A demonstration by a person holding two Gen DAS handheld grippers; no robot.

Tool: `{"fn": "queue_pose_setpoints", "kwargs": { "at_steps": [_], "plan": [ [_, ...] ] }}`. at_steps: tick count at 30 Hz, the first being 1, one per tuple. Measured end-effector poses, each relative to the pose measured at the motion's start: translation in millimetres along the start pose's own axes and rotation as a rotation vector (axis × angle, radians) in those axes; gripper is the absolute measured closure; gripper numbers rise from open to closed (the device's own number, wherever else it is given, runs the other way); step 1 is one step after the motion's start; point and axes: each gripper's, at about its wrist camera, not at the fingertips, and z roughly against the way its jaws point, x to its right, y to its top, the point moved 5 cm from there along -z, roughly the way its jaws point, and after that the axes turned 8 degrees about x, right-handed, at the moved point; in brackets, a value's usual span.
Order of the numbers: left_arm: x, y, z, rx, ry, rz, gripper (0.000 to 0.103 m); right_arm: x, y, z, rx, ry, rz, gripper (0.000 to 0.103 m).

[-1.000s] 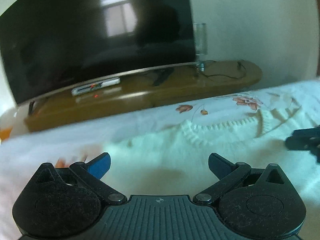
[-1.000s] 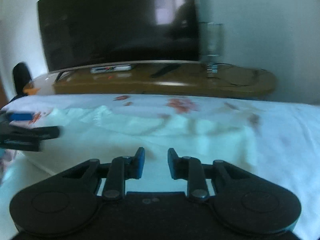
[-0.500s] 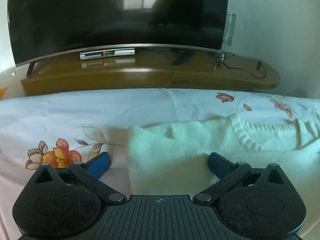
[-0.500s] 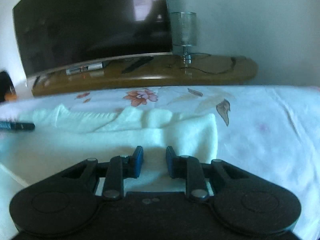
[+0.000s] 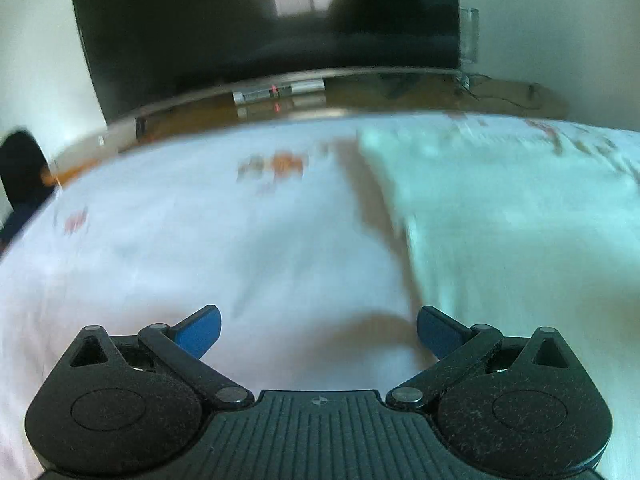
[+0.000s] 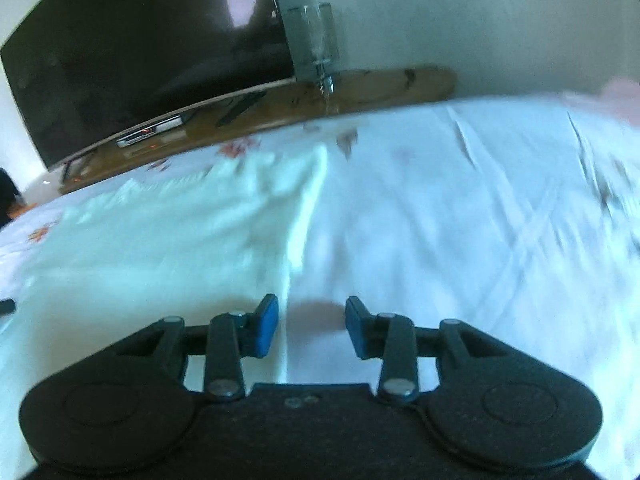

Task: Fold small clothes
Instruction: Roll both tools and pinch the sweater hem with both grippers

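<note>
Left gripper (image 5: pixel 318 330) hangs wide and empty beside the pale knitted sweater (image 5: pixel 520 216), right gripper (image 6: pixel 307 326) opening over its side edge, nothing clasped, apparently lining up a fold.

The sweater (image 5: pixel 520 220) lies on the bedsheet (image 5: pixel 200 248), the television (image 5: pixel 260 20) behind.

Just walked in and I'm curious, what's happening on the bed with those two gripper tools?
A person is folding a pale knit sweater laid on a floral bedsheet, using a handheld gripper in each hand. The left gripper is open over bare sheet, with the sweater's edge just to its right. The right gripper is opening, nothing pinched between its pads, right at the sweater's other side edge. Neither holds the sweater now. Both views are motion-blurred.
</note>
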Motion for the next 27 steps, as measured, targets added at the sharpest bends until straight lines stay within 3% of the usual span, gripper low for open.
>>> {"fn": "queue_pose_setpoints", "kwargs": {
  "at_steps": [4,8,13,16,17,18,19,24,27],
  "plan": [
    [-20,-49,61,-0.032,-0.127,0.18,0.0,29,-43,64,-0.063,0.093,-0.212,0.068],
    [-24,-83,119,-0.065,-0.311,0.349,0.0,43,-87,127,-0.118,0.177,-0.407,0.068],
    [-17,-115,158,-0.132,-0.483,0.449,0.0,34,-132,182,-0.178,0.234,-0.478,0.067],
    [-15,-128,170,-0.147,-0.554,0.511,0.003,28,-150,200,-0.209,0.269,-0.519,0.068],
    [-14,-131,173,-0.151,-0.565,0.516,0.009,27,-155,204,-0.217,0.283,-0.534,0.068],
    [-13,-136,175,-0.156,-0.571,0.526,0.023,27,-158,207,-0.223,0.3,-0.551,0.068],
    [-10,-141,179,-0.161,-0.574,0.547,0.028,26,-160,209,-0.227,0.308,-0.565,0.069],
    [-14,-149,184,-0.163,-0.614,0.635,0.028,18,-167,213,-0.233,0.315,-0.587,0.074],
    [-5,-146,174,-0.204,-0.69,0.685,0.029,15,-165,212,-0.227,0.315,-0.584,0.079]
  ]
}}
